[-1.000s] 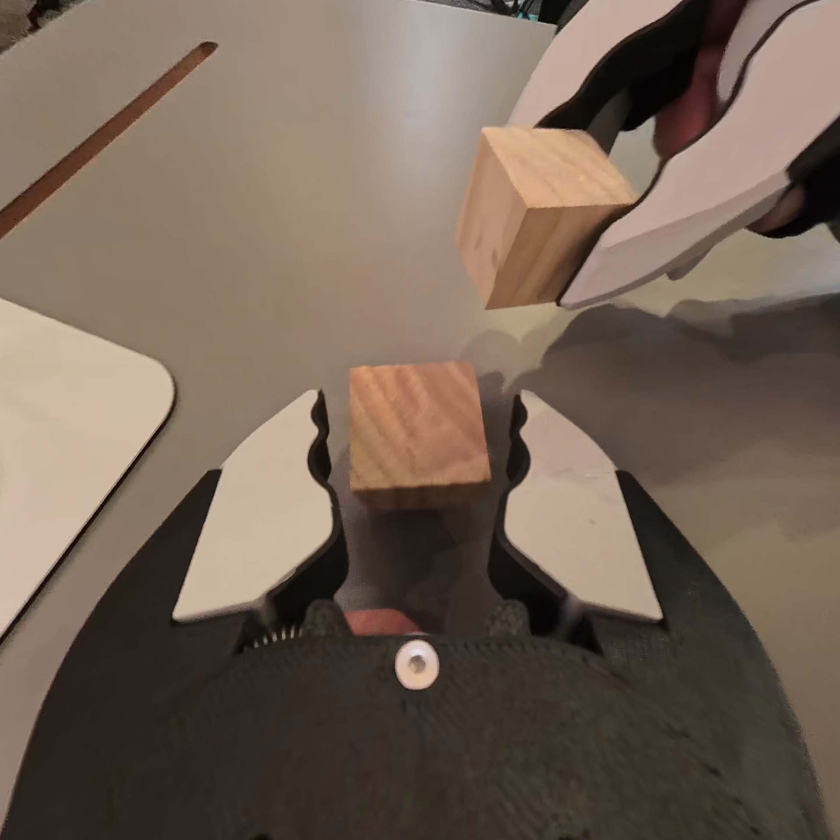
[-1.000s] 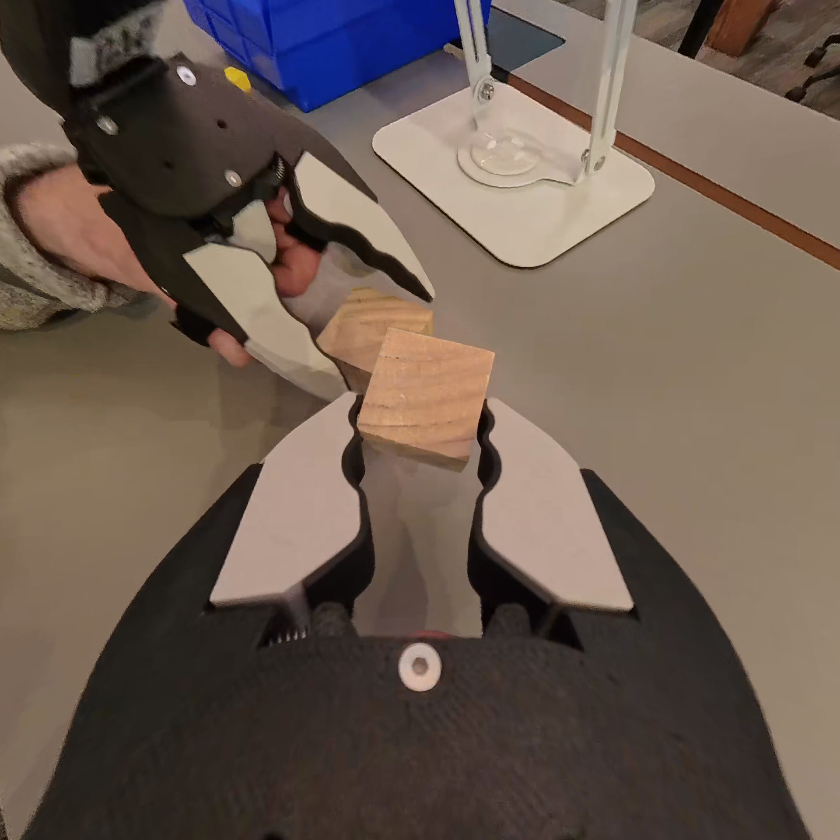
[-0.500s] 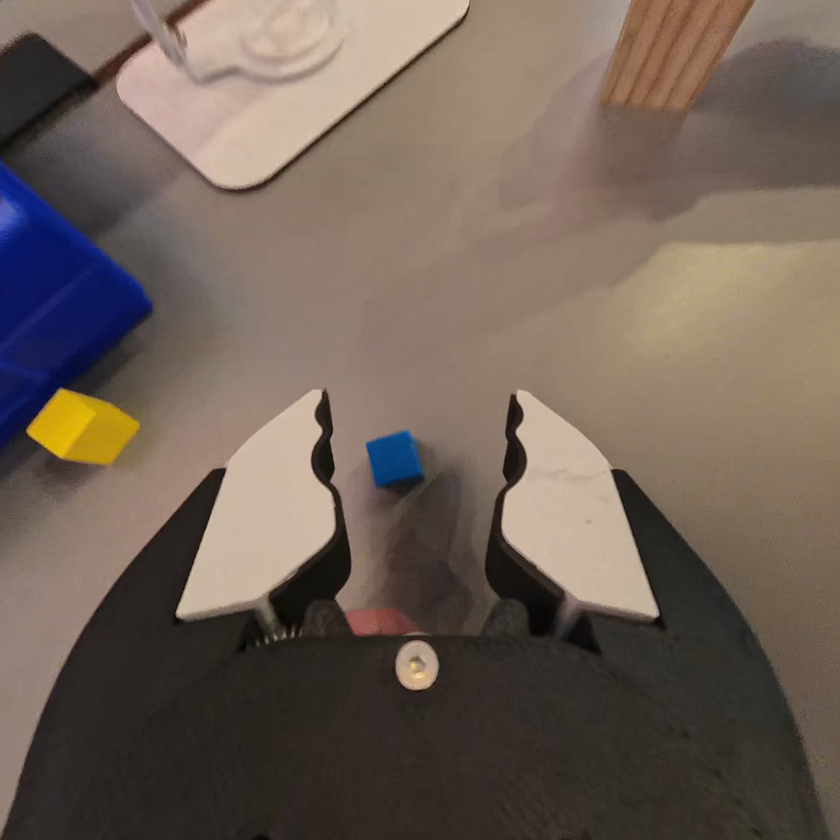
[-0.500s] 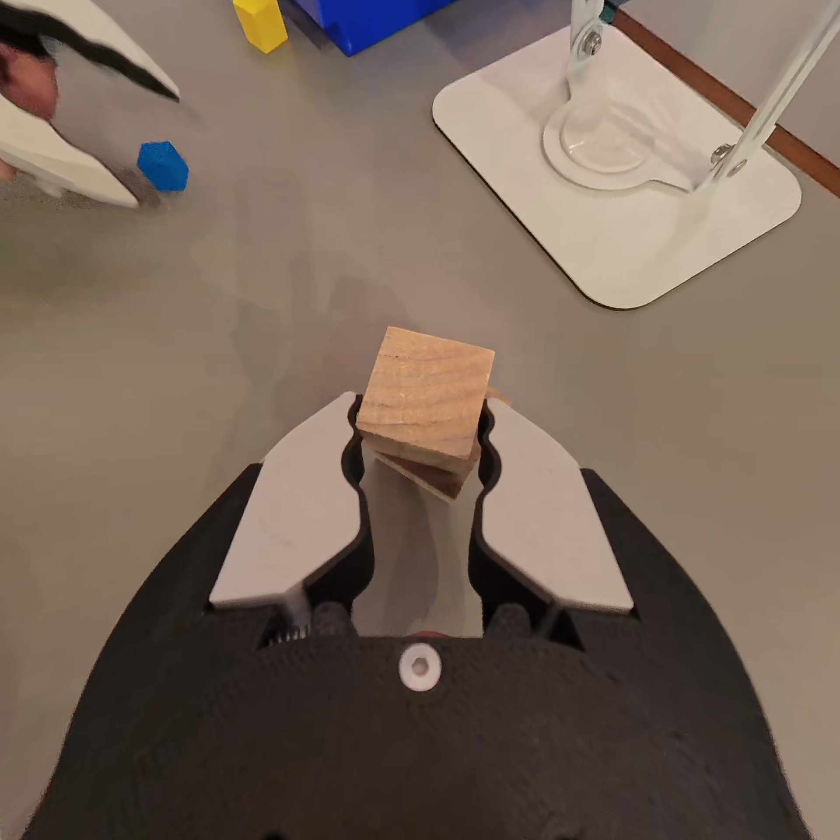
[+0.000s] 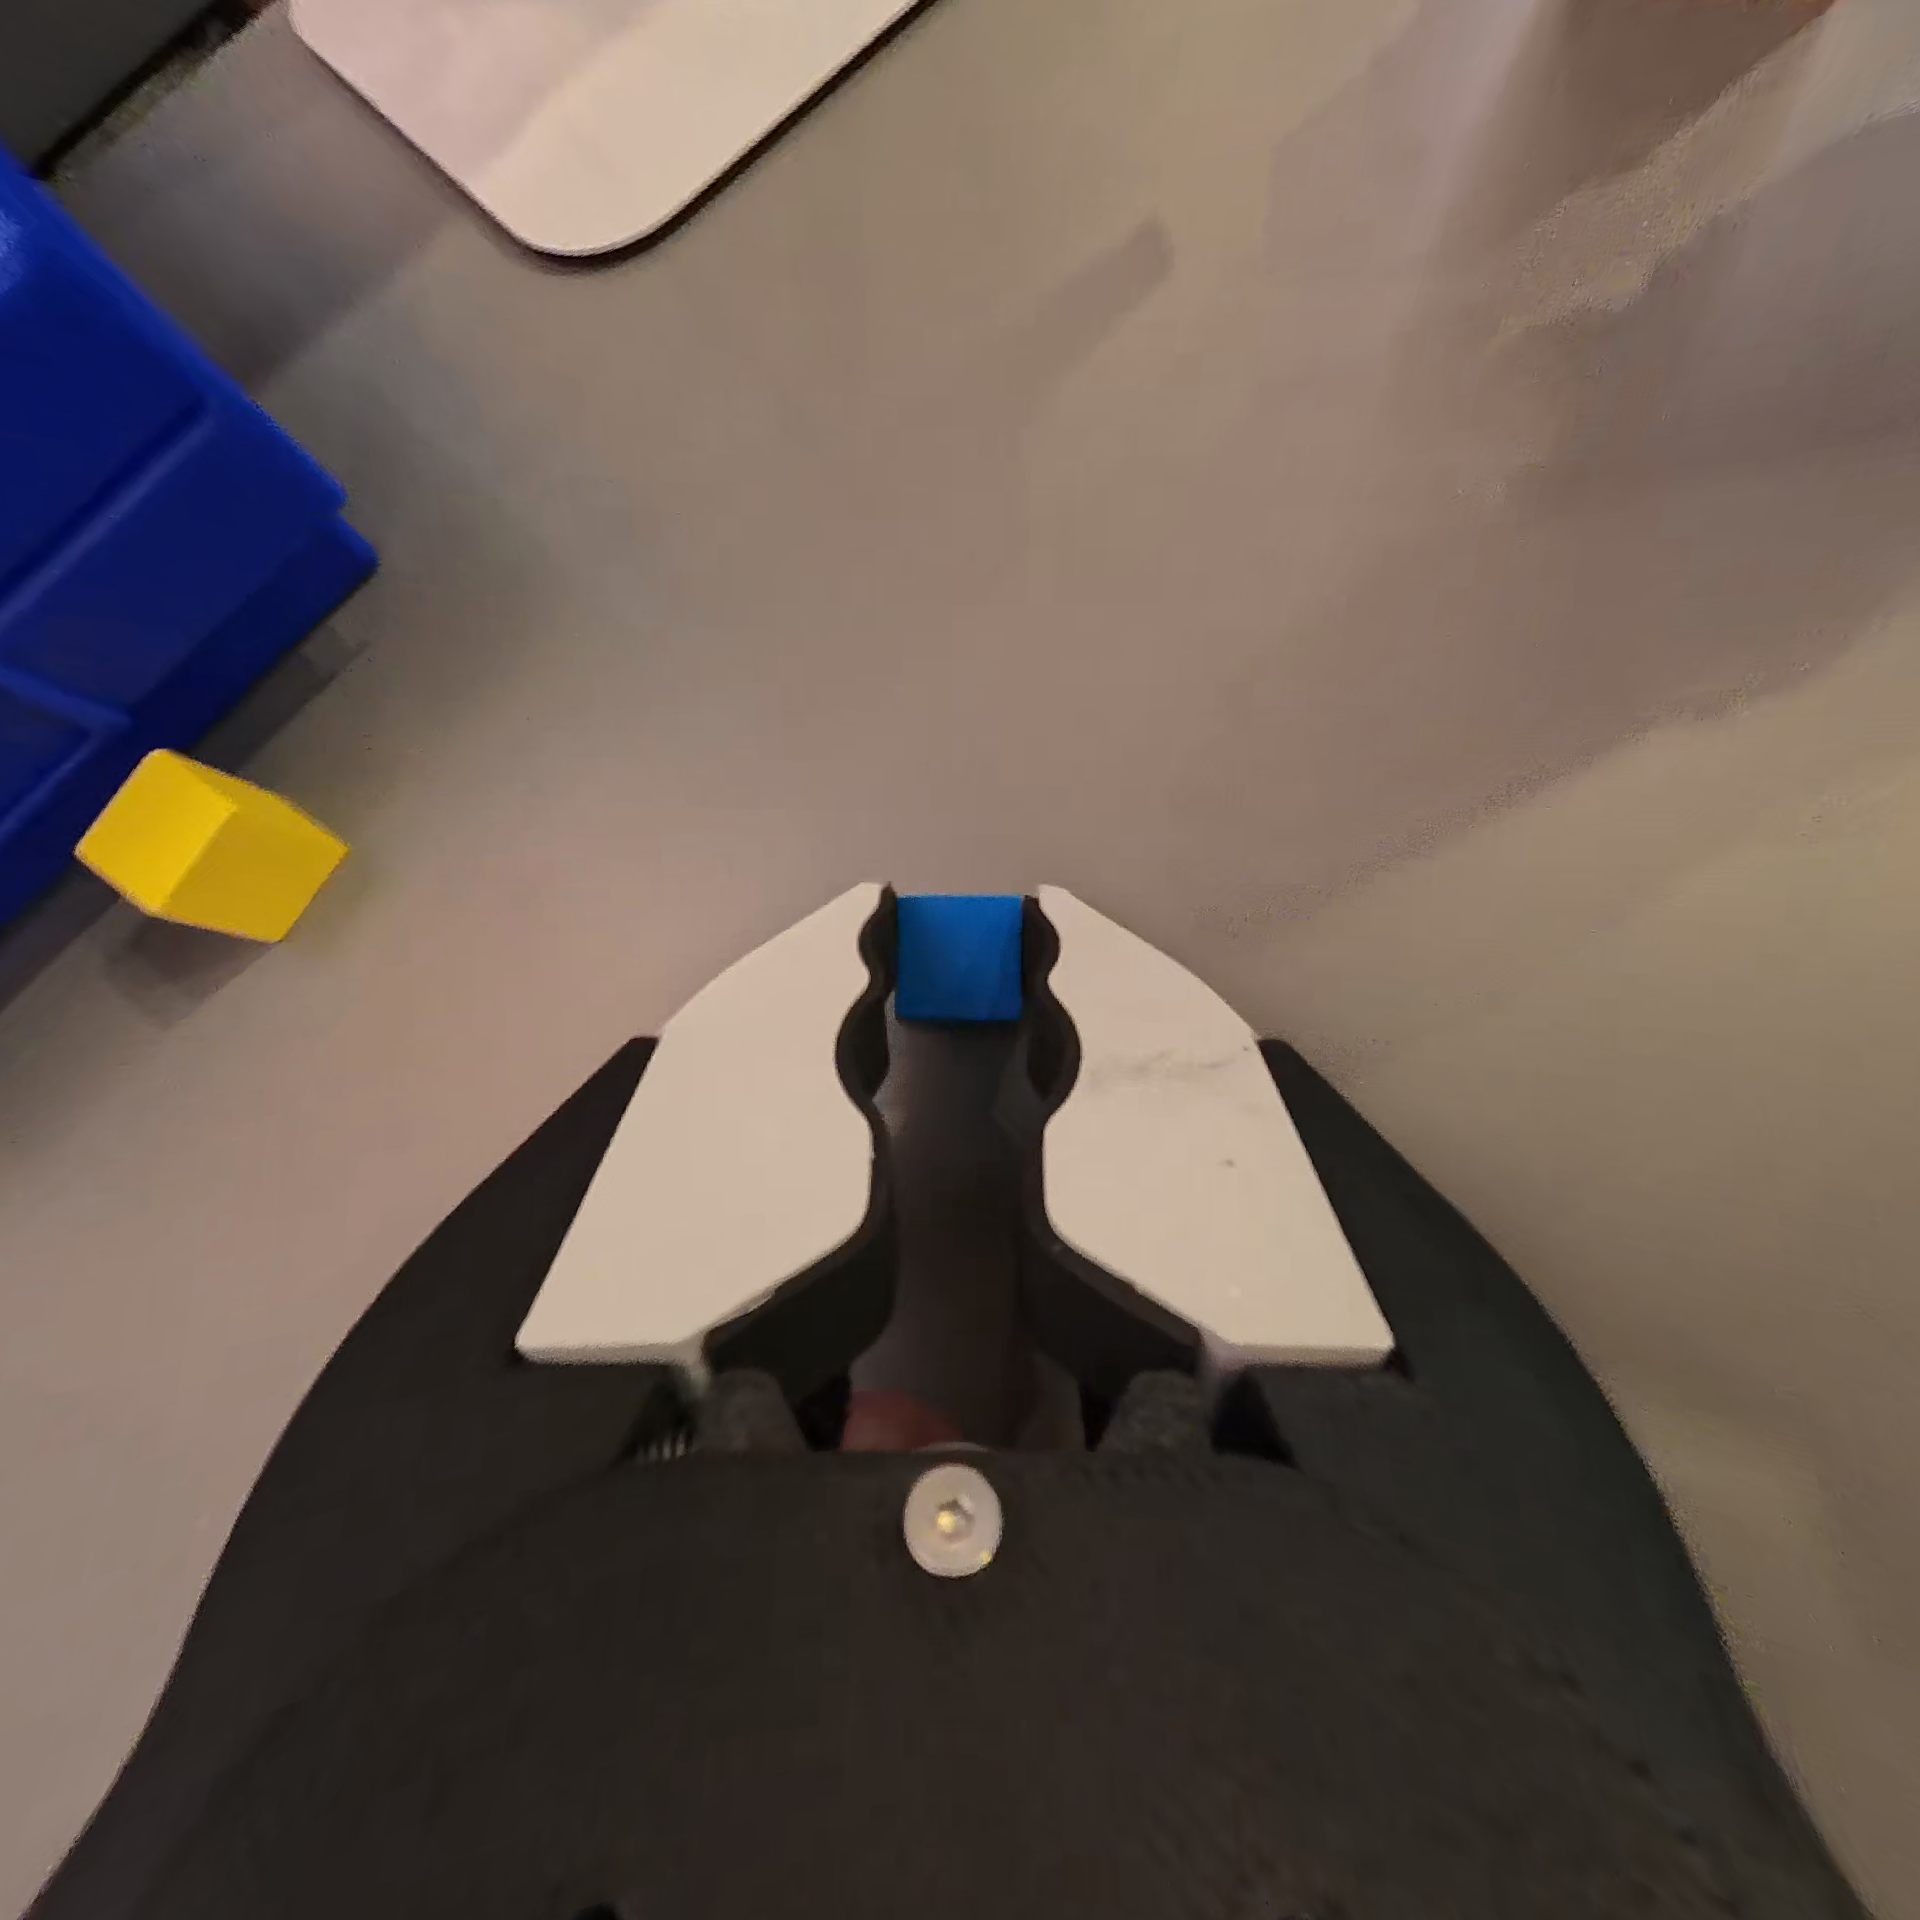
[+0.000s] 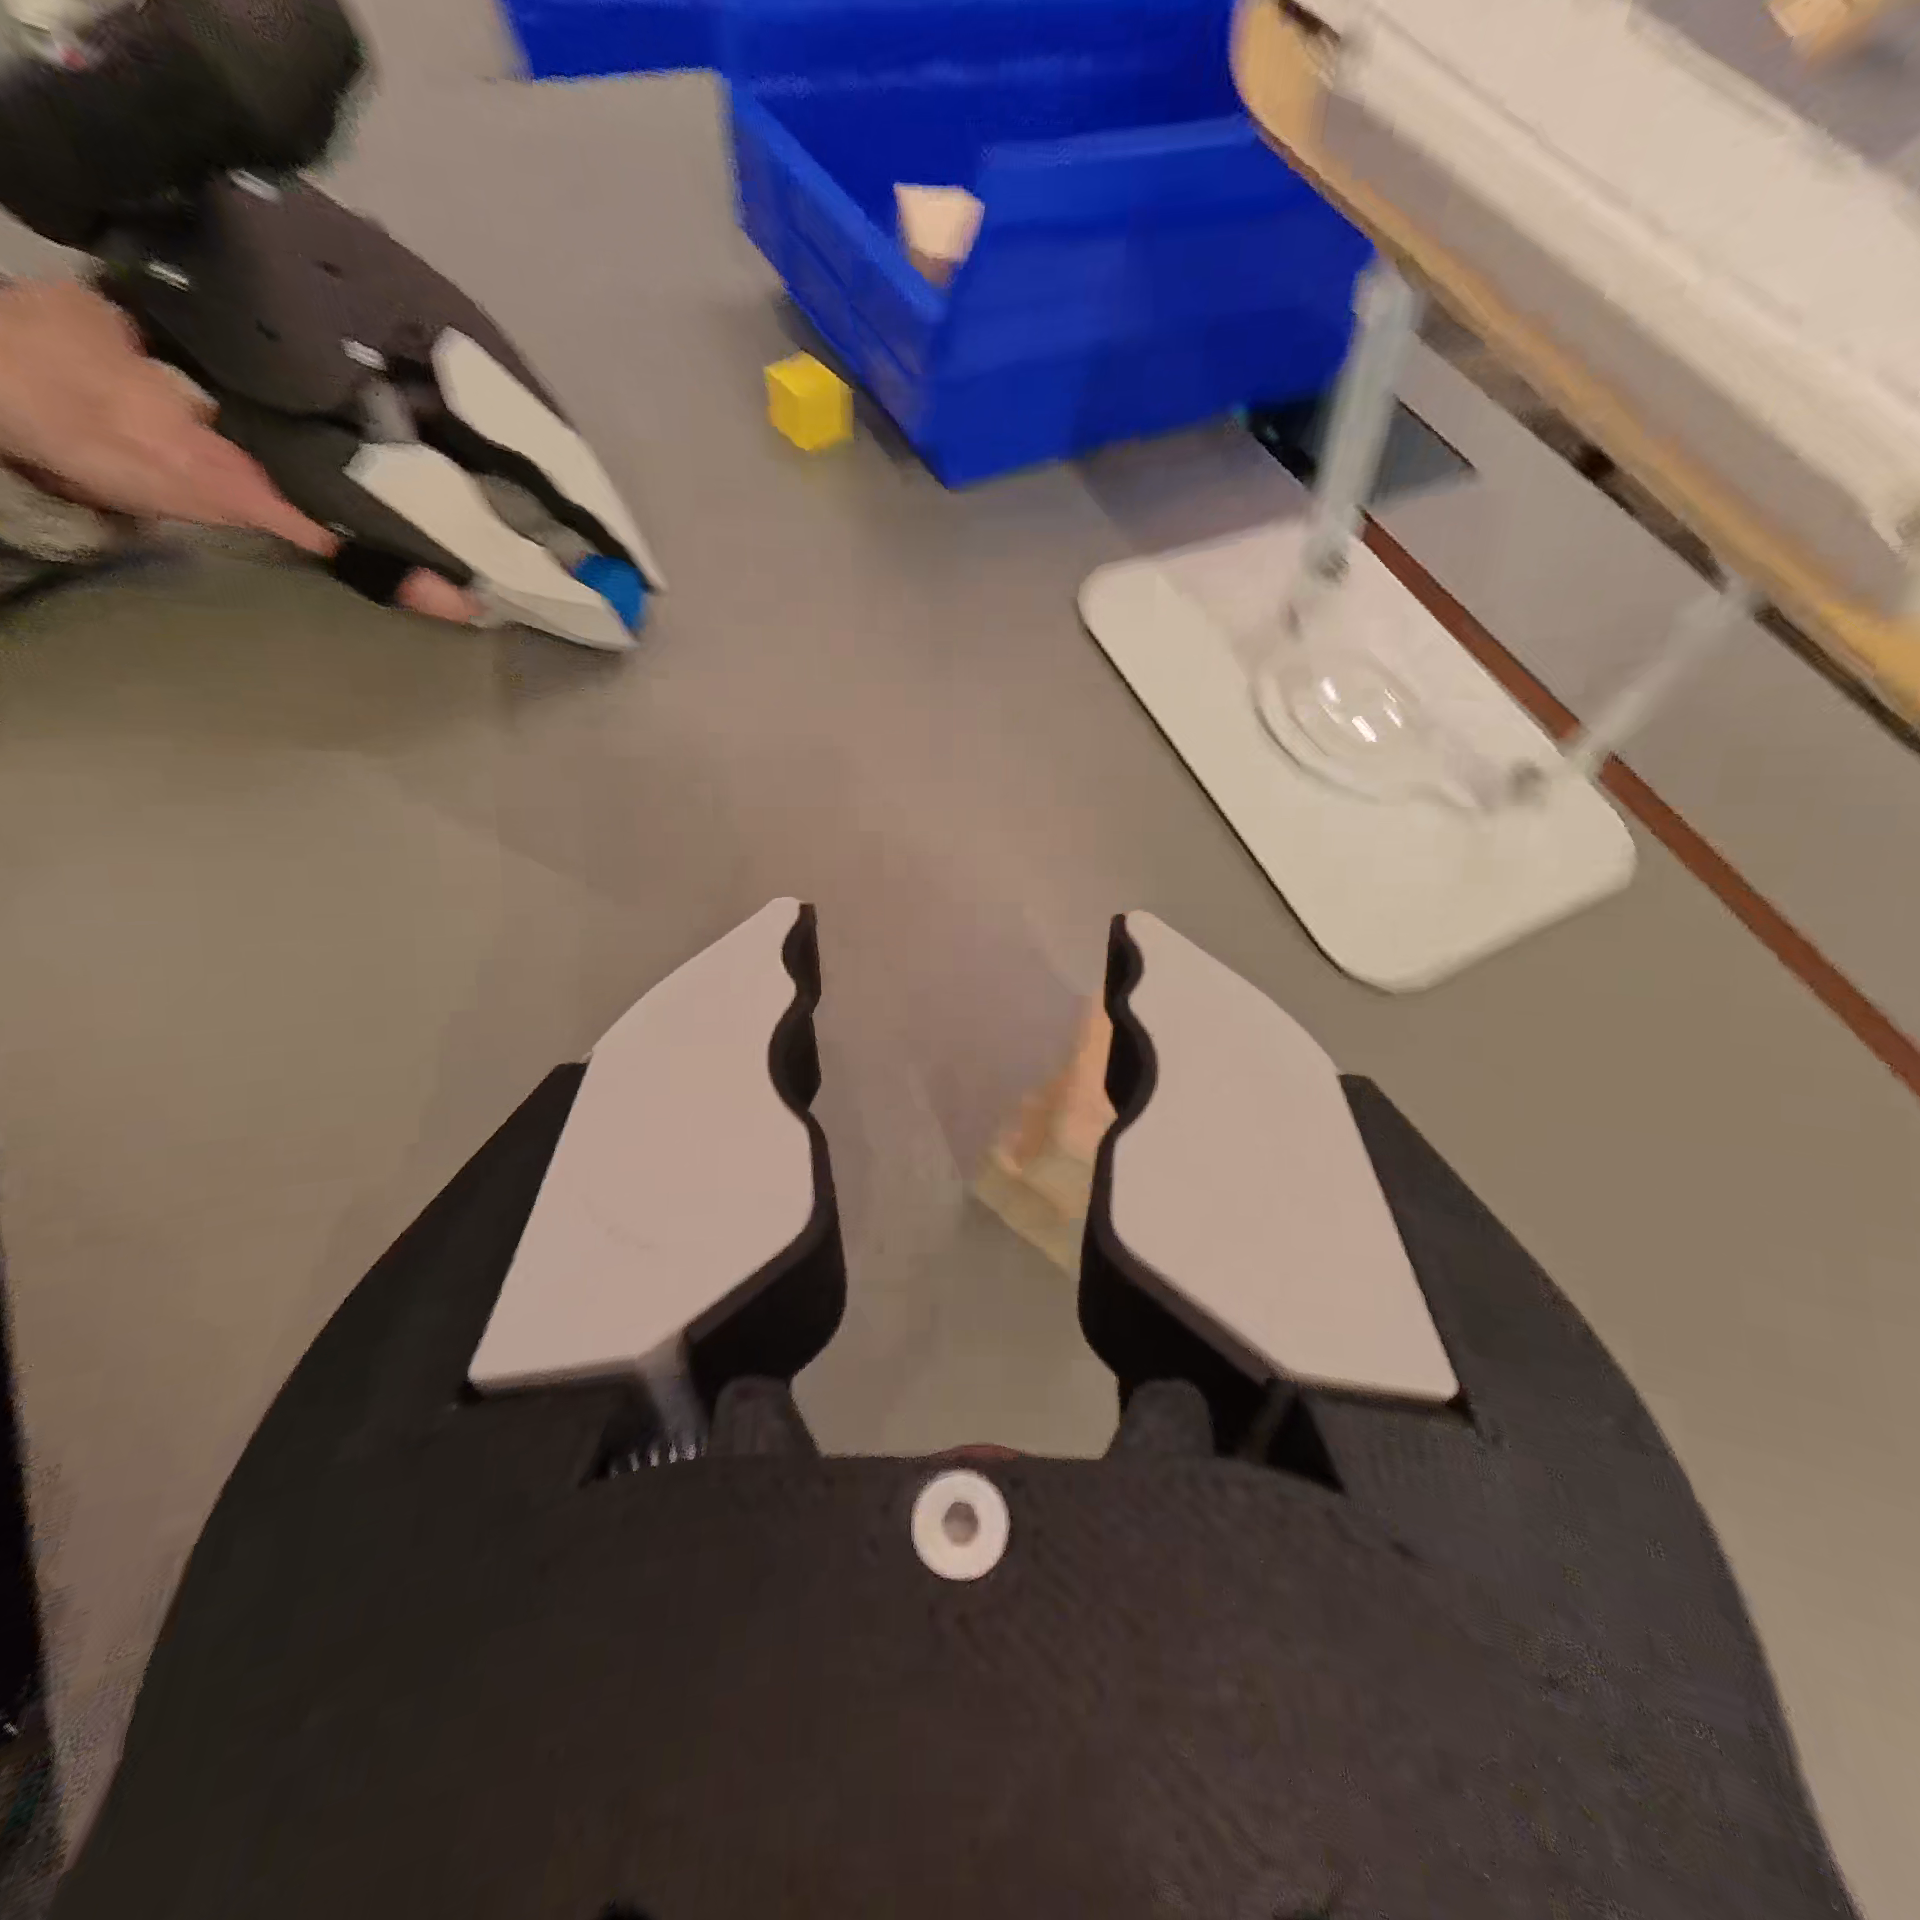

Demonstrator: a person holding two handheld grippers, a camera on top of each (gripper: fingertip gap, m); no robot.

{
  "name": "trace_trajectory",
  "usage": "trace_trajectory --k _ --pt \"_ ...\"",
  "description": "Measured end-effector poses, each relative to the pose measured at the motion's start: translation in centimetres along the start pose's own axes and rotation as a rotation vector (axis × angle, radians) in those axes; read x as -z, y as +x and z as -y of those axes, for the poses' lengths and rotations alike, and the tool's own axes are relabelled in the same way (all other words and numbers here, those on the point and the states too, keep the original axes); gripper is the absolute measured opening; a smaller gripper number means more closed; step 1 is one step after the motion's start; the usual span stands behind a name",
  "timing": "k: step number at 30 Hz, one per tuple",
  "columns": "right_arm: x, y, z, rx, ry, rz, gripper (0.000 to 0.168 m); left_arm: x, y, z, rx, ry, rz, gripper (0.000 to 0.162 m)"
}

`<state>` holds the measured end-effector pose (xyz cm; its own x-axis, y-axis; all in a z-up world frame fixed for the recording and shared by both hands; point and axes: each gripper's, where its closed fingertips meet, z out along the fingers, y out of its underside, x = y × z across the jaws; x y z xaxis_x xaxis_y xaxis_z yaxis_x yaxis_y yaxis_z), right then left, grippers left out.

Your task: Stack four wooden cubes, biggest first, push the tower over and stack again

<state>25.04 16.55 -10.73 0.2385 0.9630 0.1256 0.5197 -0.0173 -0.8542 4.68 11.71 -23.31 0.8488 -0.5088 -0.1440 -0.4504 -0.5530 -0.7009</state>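
My left gripper (image 5: 956,904) is shut on a small blue cube (image 5: 954,961) at its fingertips, low over the grey table. The right wrist view shows that gripper (image 6: 623,603) at far left with the blue cube (image 6: 611,587) in it. My right gripper (image 6: 961,920) is open and empty. A stack of two plain wooden cubes (image 6: 1049,1153) stands just below it, mostly hidden behind its right finger (image 6: 1226,1122). A yellow cube (image 5: 208,847) lies on the table by the blue bin, and it also shows in the right wrist view (image 6: 808,400).
A blue plastic bin (image 6: 1039,260) stands at the back with a wooden piece (image 6: 935,231) inside; its corner shows in the left wrist view (image 5: 125,582). A white stand base (image 6: 1382,831) with clear legs is at right. A person's hand (image 6: 114,436) holds the left gripper. Some 25 centimeters of space lies between my two pairs of fingers.
My left gripper closed on the small blue cube that lay between its open fingers. My right gripper let go of the wooden cube on the stack, opened and pulled back and up.
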Motion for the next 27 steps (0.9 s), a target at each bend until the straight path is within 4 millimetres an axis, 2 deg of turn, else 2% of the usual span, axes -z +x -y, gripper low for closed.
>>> trace_trajectory --k 2,5,9,12,15,17,19,20,21,23,27 --pt "-2.6 -3.1 2.3 0.055 0.011 0.064 0.053 0.9 -1.2 -0.2 0.006 0.028 0.054 0.022" --pt "-8.5 -7.0 4.8 0.083 0.01 0.169 0.053 2.2 -2.6 -0.9 0.061 0.062 0.077 0.022" --pt "-17.3 -8.2 5.0 0.055 -0.052 0.239 0.052 3.4 -5.6 -2.0 0.095 0.089 0.18 0.022" --pt "-22.1 -7.9 4.5 0.016 -0.094 0.243 0.05 3.7 -8.5 -1.8 0.135 0.116 0.216 0.022" --pt "-25.0 -7.1 4.9 -0.007 -0.101 0.219 0.045 2.9 -11.6 -1.5 0.139 0.102 0.226 0.022" --pt "-26.5 -6.5 5.2 -0.013 -0.111 0.193 0.035 2.2 -14.1 -1.5 0.137 0.076 0.26 0.022" --pt "-27.9 -6.5 5.3 -0.016 -0.121 0.189 0.032 1.2 -15.5 -1.7 0.118 0.043 0.238 0.022" --pt "-28.6 -6.4 5.3 -0.006 -0.13 0.181 0.028 0.8 -15.7 -1.3 0.117 0.069 0.208 0.022" --pt "-29.2 -6.3 5.3 0.003 -0.14 0.167 0.032 0.4 -15.8 -1.2 0.134 0.068 0.174 0.022" --pt "-30.1 -6.3 5.3 0.009 -0.152 0.161 0.038 -0.2 -15.1 -0.5 0.102 0.091 0.083 0.022" --pt "-31.7 -6.3 5.3 0.043 -0.177 0.146 0.035 -0.9 -14.2 -0.1 0.053 0.086 -0.024 0.022"
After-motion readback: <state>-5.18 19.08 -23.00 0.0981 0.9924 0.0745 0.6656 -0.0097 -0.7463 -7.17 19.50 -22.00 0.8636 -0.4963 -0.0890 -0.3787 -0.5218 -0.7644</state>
